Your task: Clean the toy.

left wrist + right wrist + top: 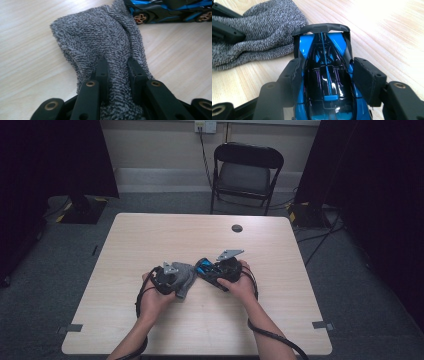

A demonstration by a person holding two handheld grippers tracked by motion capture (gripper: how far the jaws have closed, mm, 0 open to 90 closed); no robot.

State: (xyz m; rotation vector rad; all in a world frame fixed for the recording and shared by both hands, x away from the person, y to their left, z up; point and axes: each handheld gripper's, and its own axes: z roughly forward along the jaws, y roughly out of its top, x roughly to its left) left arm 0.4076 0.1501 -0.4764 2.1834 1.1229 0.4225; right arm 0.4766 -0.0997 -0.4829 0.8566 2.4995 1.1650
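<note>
The table [150, 235] was a pale wood-look top, mostly bare, with a folding chair [246, 170] standing behind its far edge and a small dark round cap [237, 228] set in the tabletop near that edge. Down at the near middle sat all the action. The left gripper [170, 276] had its jaws pinched tight on a grey knitted cloth [100, 37] (looked like a sock or a small towel, hard to call), with the rest of the fabric trailing onto the wood ahead of the jaws. Just beside it, the right gripper [212, 271] had its jaws clamped on the sides of a blue and black toy car [325, 75], its tail end pointing toward the cloth and almost touching it. My read is that this was the bring-them-together step, cloth in one hand and car in the other, probably for wiping or wrapping the car. Next move would call for keeping the car steady and low on the table while the left one drags or drapes the cloth over the bodywork, without letting the fabric slip out of that pinch.
</note>
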